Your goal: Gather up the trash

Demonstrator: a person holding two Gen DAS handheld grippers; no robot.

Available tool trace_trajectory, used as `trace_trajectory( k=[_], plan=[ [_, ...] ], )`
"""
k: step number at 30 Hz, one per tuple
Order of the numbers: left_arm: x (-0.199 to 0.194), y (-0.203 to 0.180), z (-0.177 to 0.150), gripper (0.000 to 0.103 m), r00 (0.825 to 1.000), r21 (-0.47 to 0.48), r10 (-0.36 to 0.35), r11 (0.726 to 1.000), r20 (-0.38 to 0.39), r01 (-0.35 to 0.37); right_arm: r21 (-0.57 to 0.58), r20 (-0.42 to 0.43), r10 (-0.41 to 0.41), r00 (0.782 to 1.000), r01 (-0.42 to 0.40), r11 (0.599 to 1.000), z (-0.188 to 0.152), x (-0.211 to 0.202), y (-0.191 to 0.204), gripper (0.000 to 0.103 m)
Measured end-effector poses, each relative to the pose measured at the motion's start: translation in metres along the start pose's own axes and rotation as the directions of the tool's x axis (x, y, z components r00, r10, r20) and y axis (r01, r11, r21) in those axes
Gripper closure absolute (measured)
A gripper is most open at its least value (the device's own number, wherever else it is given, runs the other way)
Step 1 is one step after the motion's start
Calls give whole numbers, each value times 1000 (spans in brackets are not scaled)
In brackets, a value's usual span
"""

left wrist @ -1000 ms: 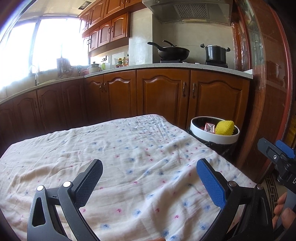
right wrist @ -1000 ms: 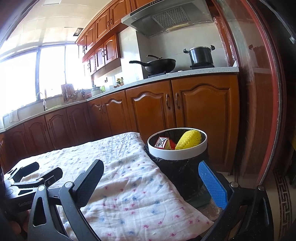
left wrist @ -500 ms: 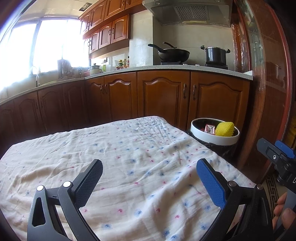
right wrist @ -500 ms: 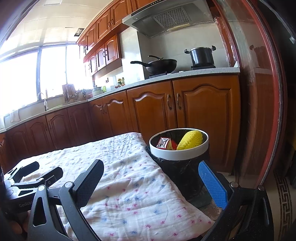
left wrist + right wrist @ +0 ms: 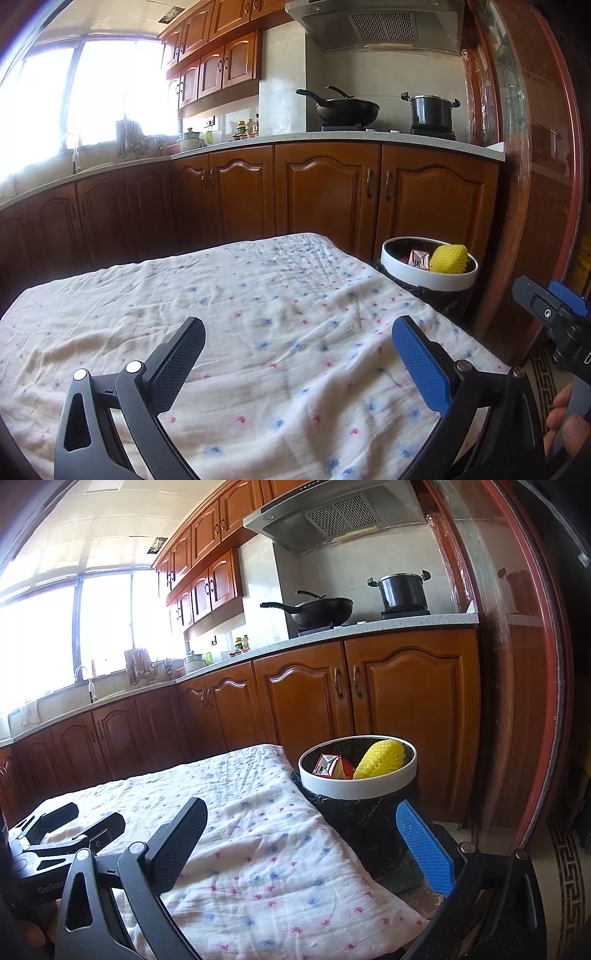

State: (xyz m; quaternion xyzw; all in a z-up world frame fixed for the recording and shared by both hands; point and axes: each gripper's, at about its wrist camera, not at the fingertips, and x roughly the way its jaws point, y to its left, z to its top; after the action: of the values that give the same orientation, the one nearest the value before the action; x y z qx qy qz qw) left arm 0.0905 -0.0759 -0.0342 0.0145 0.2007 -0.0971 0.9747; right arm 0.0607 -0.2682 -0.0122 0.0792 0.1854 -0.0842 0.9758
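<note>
— Bin (image 5: 428, 280) first: where did it stand, and what was in it?

— It stood on the floor just beside the far right corner of the cloth-covered surface (image 5: 236, 325), in front of the cabinets (image 5: 325, 199). It had a white rim and a black liner. Inside lay a yellow foam net (image 5: 447, 258) and a red and white carton (image 5: 418, 257), side by side and both near the top.

— And what had changed over the last second?

— Very little. Both cameras had drifted a touch, so the bin sat slightly differently in each view, but nothing on the surface had moved and nothing new had gone into the bin.

— The jaws?

— The left gripper (image 5: 299, 354) was spread wide over the cloth with nothing between its pads. The right gripper (image 5: 306, 834) was just as wide and just as empty, hanging near the surface's right edge with the bin straight ahead of it. From the right wrist view the left gripper showed low at the left, resting near the cloth.

— So what did that mean for the task?

— I judged the collecting to be done, or as good as done. No loose trash showed anywhere on the cloth, the only rubbish in sight was already in the bin, and neither tool carried anything. Whether more lay outside both views, I could not tell.
</note>
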Motion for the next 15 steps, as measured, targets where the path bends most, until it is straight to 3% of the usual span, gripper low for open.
trace_trajectory(
  k=[15],
  plan=[
    [-2,-1,0,1,1000,3,-1,1000,4,1,1,2,2,1000,-2,1000,0,0,0,0]
  ],
)
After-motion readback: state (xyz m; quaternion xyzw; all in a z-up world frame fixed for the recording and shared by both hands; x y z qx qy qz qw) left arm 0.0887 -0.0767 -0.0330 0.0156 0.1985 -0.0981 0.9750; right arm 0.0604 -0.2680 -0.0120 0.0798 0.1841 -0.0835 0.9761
